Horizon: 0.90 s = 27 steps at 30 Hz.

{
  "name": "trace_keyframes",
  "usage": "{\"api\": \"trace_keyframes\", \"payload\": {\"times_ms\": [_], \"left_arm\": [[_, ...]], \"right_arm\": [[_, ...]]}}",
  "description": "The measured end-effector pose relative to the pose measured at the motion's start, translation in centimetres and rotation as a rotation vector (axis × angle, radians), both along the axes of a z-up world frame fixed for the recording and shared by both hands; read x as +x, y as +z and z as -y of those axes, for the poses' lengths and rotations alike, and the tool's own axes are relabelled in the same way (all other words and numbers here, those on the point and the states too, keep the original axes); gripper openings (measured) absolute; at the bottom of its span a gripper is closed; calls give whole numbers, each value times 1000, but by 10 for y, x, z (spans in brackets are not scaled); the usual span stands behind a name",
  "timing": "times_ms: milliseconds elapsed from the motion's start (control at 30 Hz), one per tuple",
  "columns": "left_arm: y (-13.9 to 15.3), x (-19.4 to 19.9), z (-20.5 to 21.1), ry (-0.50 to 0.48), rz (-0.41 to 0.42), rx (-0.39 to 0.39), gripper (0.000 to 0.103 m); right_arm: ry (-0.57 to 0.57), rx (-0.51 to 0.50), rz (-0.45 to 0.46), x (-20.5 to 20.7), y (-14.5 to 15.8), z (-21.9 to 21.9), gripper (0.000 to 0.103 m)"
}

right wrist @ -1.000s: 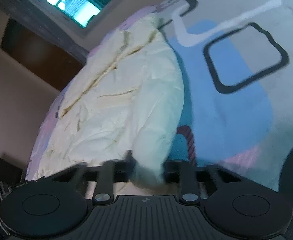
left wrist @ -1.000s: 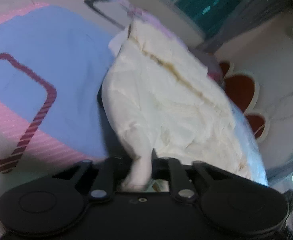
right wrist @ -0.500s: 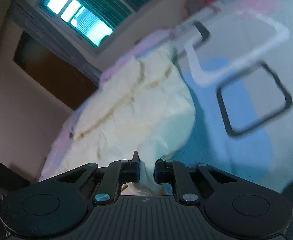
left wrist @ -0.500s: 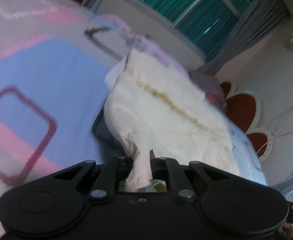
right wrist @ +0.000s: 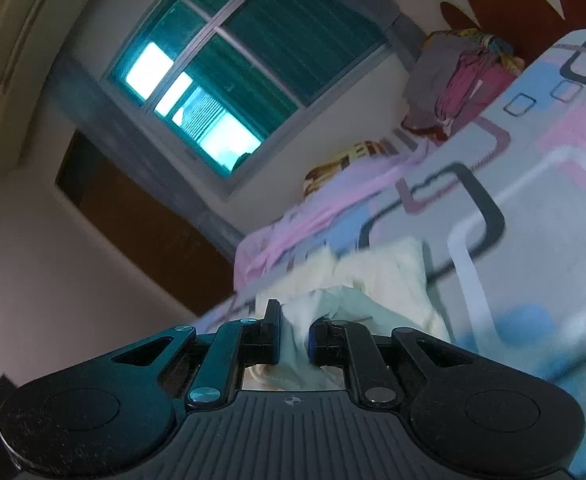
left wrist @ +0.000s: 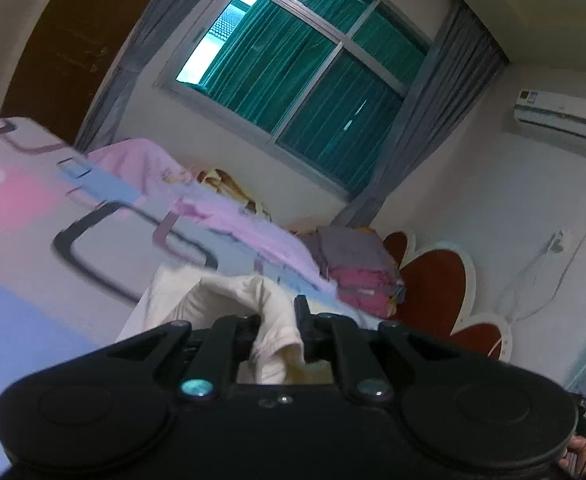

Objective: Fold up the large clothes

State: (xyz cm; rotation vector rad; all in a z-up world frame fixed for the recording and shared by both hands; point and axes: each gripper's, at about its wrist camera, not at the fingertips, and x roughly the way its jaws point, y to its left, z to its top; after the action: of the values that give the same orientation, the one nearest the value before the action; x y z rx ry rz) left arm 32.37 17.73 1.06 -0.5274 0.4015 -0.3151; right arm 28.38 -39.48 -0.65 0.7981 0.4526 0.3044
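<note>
Both hand-held grippers are now rising, carrying the cream garment's near edge up off the bed; earlier it lay spread flat.

The left hand-held gripper (left wrist: 279, 326) is clamping a bunch of the cream garment (left wrist: 229, 292); the right hand-held gripper (right wrist: 295, 326) is likewise pinching a fold of it. The remainder is trailing on the patterned bed (left wrist: 33, 240), below the window (left wrist: 293, 64). Judgement: a fold-over toward the far edge is under way.
</note>
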Motion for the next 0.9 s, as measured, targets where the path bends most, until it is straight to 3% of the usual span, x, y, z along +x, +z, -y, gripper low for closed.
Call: {"api": "trace_keyframes", "payload": {"times_ms": [233,467,567,633,667,700,733,900], "left_arm": [[-5,116,6,-26,-58,-1,8],[-55,216,10,-33,-175,31,8],[-75,249,10,-34,-207,57,21],[-83,259,3,-8,-222,27,39],[-85,260,-2,4,-214,13,68],[-85,258,-8,33,-190,12,91],[-83,253,-12,69,-162,26,89],[-92,262,-22,-39,-209,97,88]], "right_arm": [[-34,37,-81,125,0,3,12],[-54,84,-207,233,-58,12,12],[-52,87,-245,267,-82,18,13],[-74,40,-271,277,-91,22,42],[-84,12,-251,274,-91,24,53],[-117,-36,-229,270,-87,25,82],[-147,-81,-191,263,-83,27,99],[-66,-233,-164,266,-86,32,99]]}}
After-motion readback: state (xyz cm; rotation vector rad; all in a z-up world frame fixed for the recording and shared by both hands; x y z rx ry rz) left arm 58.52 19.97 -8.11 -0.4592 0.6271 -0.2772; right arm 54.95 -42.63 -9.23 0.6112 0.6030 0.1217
